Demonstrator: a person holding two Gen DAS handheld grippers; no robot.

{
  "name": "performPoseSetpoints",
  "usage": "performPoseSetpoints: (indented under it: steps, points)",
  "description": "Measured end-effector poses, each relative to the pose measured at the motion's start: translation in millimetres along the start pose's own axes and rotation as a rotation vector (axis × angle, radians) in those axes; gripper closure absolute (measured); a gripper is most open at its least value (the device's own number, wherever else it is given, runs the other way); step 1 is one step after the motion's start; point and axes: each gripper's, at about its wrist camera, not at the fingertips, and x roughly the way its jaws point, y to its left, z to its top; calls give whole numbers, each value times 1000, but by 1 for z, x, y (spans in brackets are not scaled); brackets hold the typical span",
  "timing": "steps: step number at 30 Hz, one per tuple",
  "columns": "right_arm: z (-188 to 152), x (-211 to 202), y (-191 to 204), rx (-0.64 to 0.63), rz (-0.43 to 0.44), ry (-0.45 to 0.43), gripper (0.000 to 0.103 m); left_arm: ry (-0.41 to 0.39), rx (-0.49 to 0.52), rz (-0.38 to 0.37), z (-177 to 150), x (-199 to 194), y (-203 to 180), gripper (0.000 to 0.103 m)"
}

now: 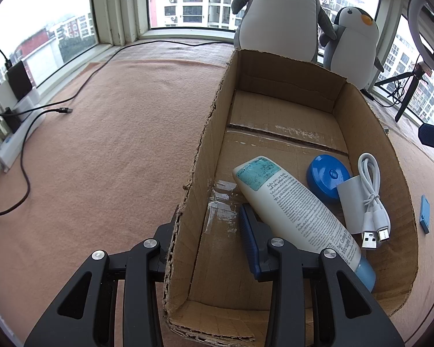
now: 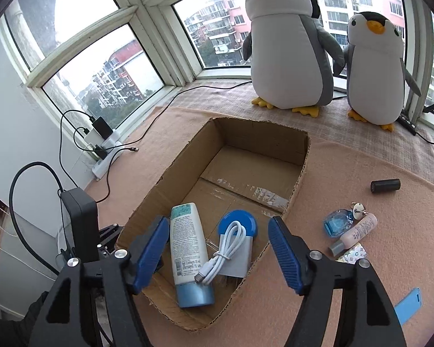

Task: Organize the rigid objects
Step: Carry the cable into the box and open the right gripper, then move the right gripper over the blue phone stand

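A cardboard box [image 1: 205,144] lies open on the pink cloth. Inside it are a white tube with a blue cap [image 1: 298,208], a blue round disc [image 1: 327,176] and a coiled white USB cable [image 1: 373,196] on a white card. My left gripper [image 1: 208,228] straddles the box's left wall, one finger outside and the blue-padded finger inside, with a gap showing. My right gripper [image 2: 218,219] hangs open over the near end of the box [image 2: 301,156], above the tube [image 2: 188,245] and cable [image 2: 228,245]. It holds nothing.
Right of the box lie a blue glass bottle [image 2: 337,224], a small pink bottle [image 2: 356,232], a sachet [image 2: 351,256], a black cylinder [image 2: 384,186] and a flat blue card [image 2: 408,306]. Two plush penguins [image 2: 286,49] stand by the window. A power strip [image 2: 107,156] with cables is at left.
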Motion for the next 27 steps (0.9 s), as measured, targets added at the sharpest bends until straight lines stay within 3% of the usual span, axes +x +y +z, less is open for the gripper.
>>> performPoseSetpoints:
  steps: [9, 18, 23, 27]
  points:
    - [-11, -36, -30, 68, -43, -56, 35, 0, 5, 5, 0, 1, 0, 67]
    - [-42, -95, -78, 168, -139, -142, 35, 0, 10, 9, 0, 1, 0, 67]
    - [-58, -112, -107, 215, -214, -123, 35, -1, 16, 15, 0, 1, -1, 67]
    - [-74, -113, -125, 228, -328, -85, 35, 0, 19, 19, 0, 1, -1, 67]
